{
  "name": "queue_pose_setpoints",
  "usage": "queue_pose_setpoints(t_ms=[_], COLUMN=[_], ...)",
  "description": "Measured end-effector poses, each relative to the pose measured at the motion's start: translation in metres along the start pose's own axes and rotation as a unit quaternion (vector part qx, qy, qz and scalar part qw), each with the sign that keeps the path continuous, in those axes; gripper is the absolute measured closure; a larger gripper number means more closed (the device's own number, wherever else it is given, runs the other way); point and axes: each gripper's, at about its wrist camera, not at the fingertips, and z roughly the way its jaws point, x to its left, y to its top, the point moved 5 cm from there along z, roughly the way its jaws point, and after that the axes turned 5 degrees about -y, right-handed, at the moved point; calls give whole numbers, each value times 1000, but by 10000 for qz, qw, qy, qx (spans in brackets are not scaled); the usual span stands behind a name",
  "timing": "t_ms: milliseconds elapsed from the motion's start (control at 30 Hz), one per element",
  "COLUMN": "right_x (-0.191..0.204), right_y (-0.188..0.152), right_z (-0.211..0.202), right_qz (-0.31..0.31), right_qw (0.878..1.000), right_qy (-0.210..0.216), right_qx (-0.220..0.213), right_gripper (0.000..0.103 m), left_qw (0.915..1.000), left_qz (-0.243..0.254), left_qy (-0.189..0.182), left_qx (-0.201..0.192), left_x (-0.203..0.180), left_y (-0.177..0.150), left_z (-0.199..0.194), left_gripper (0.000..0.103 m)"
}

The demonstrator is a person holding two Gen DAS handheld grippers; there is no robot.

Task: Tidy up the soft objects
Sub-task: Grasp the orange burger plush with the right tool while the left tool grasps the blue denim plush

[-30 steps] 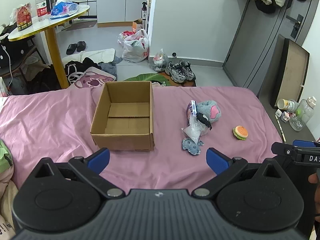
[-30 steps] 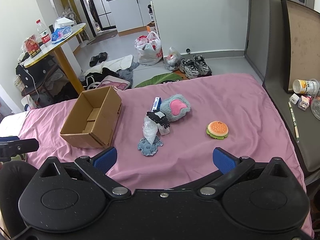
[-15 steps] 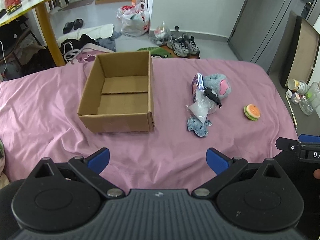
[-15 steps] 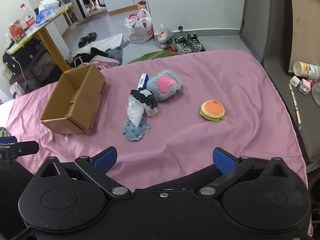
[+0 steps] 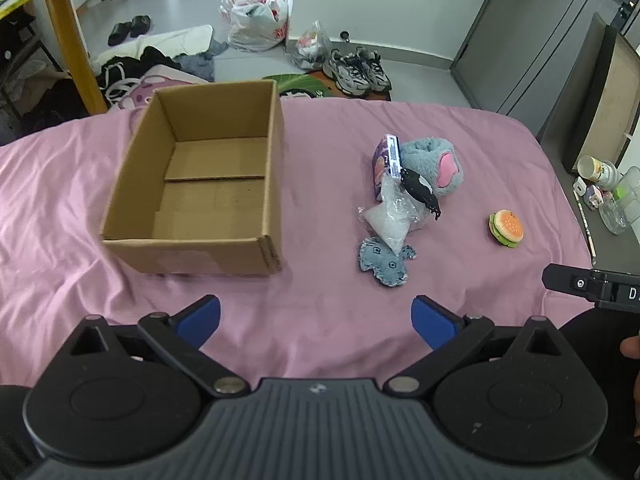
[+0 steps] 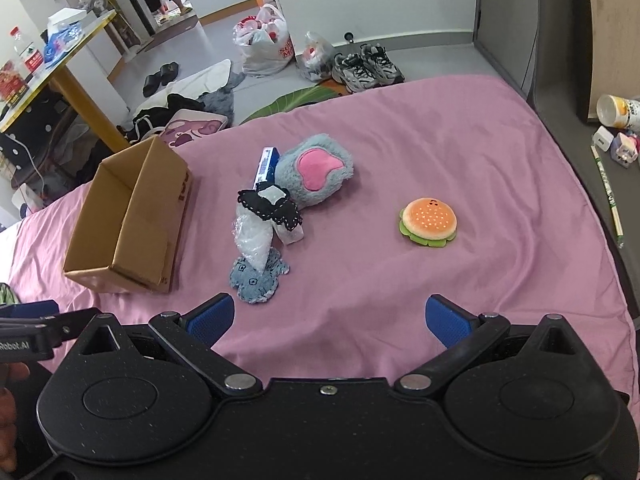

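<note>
Pink bedsheet [image 5: 328, 128] bears cardboard box [image 5: 200, 184]; toy pile [image 5: 404, 200] beside.

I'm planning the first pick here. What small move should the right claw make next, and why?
Probably ease the right claw forward and down toward the burger toy. It lies alone on the pink sheet, clear of the pile, while the cardboard box is empty and both claws are open.

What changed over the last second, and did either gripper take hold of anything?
Both grippers moved forward over the bed and tipped downward, so the cardboard box and the toy pile look nearer. The left gripper and right gripper have their jaws wide open and hold nothing. The box, the grey plush, the burger toy and the blue patch toy lie where they were.
</note>
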Motion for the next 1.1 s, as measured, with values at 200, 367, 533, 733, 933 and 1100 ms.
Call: queue_pose_setpoints(t_ms=[200, 367, 533, 733, 933, 1100], right_x=[-3, -12, -25, -37, -54, -68], right_y=[7, 16, 25, 34, 41, 46], right_z=[17, 28, 41, 62, 83, 100], right_qz=[126, 280, 492, 582, 826, 1052], right_qw=[9998, 9993, 9982, 9967, 9937, 9902], right_qy=[57, -48, -134, -285, -393, -509], right_qx=[166, 224, 322, 479, 644, 761], right_gripper=[0, 0, 0, 3, 11, 17], left_qw=[9998, 9994, 9989, 9978, 9963, 9943], left_qz=[-26, -70, -96, -48, -63, -136], left_qy=[-117, -210, -297, -392, -438, -423], left_qx=[182, 248, 348, 536, 733, 965], left_x=[-7, -12, -20, -32, -40, -43], left_y=[5, 10, 15, 22, 25, 26], left_z=[23, 39, 58, 83, 110, 135], left_gripper=[3, 3, 4, 10, 18, 28])
